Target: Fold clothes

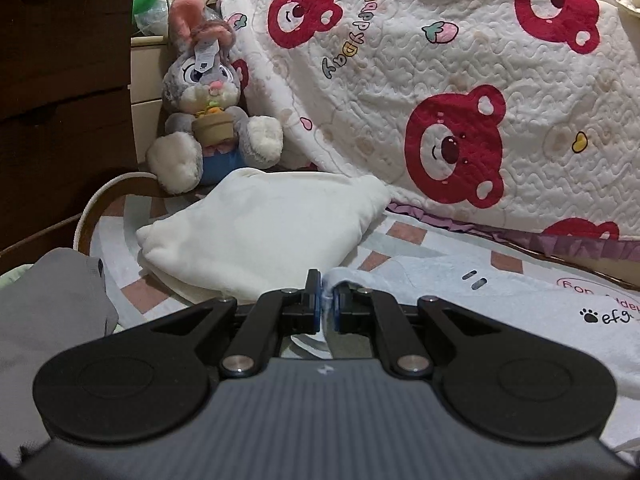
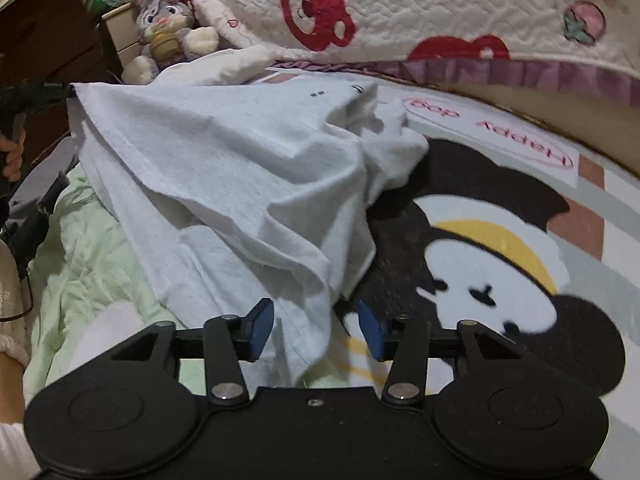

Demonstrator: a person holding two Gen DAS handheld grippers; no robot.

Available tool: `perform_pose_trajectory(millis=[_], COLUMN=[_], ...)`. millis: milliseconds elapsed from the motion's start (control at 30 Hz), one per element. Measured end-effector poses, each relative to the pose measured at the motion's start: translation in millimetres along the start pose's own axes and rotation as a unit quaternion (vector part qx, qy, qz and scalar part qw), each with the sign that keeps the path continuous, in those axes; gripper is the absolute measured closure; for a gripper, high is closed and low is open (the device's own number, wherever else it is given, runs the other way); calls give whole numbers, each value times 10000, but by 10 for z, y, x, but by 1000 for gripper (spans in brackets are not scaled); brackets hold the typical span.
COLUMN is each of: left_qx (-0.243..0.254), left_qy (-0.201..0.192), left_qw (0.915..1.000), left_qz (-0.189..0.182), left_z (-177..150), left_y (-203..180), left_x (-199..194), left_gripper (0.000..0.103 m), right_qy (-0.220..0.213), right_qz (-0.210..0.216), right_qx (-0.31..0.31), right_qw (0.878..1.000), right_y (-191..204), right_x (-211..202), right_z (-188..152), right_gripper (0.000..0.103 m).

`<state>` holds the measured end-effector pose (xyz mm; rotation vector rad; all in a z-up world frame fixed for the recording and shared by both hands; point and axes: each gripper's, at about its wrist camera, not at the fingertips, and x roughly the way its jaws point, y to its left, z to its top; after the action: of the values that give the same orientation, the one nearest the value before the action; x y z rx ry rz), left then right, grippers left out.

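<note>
A pale grey-white T-shirt (image 2: 240, 168) lies crumpled on the bed, with one corner lifted at the upper left. My left gripper (image 1: 328, 300) is shut on that thin edge of the T-shirt (image 1: 400, 300), which trails off to the right. In the right wrist view the left gripper (image 2: 40, 92) shows at the left edge, held by a hand (image 2: 12, 156). My right gripper (image 2: 314, 316) is open, its blue pads (image 2: 260, 324) standing on either side of the shirt's near hem without pinching it.
The bed sheet (image 2: 500, 264) carries a large cartoon dog print. A white pillow (image 1: 260, 232), a plush rabbit (image 1: 208, 100) and a bear-print quilt (image 1: 440, 80) line the far side. A green cloth (image 2: 80, 240) and a grey cloth (image 1: 48, 304) lie at the left.
</note>
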<state>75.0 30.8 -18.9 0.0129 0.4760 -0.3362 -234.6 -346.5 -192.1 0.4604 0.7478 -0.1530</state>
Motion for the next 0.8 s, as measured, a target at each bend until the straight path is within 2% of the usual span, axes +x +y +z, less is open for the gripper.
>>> perform_pose_trajectory(millis=[133,200,233,400,467,567,600,667,700,733,800], left_qx=[-14,-16,5,111,180,469,408,286,225,164,41], left_qy=[-48,-83,-122,-317,-426,-809,-710,-510,-411,-311,-111], left_qw=[10000,10000,9999,9994,9989,9954,9965,9981,9987,9992,9997], left_qz=[-22,-32,-31,-28,-42,-195,-195,-194,-194,-194,-193], left_z=[0,1,2,4,11,60,33,-21,-47,-74,-128], left_y=[16,23,21,9,-4,-95,-81,-52,-38,-24,4], left_x=[-7,-13,-24,-77,-127,-420,-394,-343,-318,-293,-242], left_gripper=[98,98,98,98,98,98,98,98,98,98,98], right_qy=[41,62,72,-807,-1195,-1770,-1863,-1749,-1567,-1429,-1061], right_qz=[-24,-36,-42,-882,-1249,-1792,-1894,-1910,-1858,-1811,-1691], right_qx=[82,124,144,-141,-271,-464,-514,-557,-520,-470,-239], right_qw=[10000,9999,9999,9927,9846,9666,9627,9643,9686,9719,9796], right_y=[53,79,92,159,185,225,226,179,114,42,-124], right_x=[88,132,153,-317,-530,-850,-944,-1060,-1026,-971,-799], right_z=[-25,-37,-43,301,455,686,731,740,688,615,426], right_gripper=[50,76,100,102,102,102,102,99,99,92,91])
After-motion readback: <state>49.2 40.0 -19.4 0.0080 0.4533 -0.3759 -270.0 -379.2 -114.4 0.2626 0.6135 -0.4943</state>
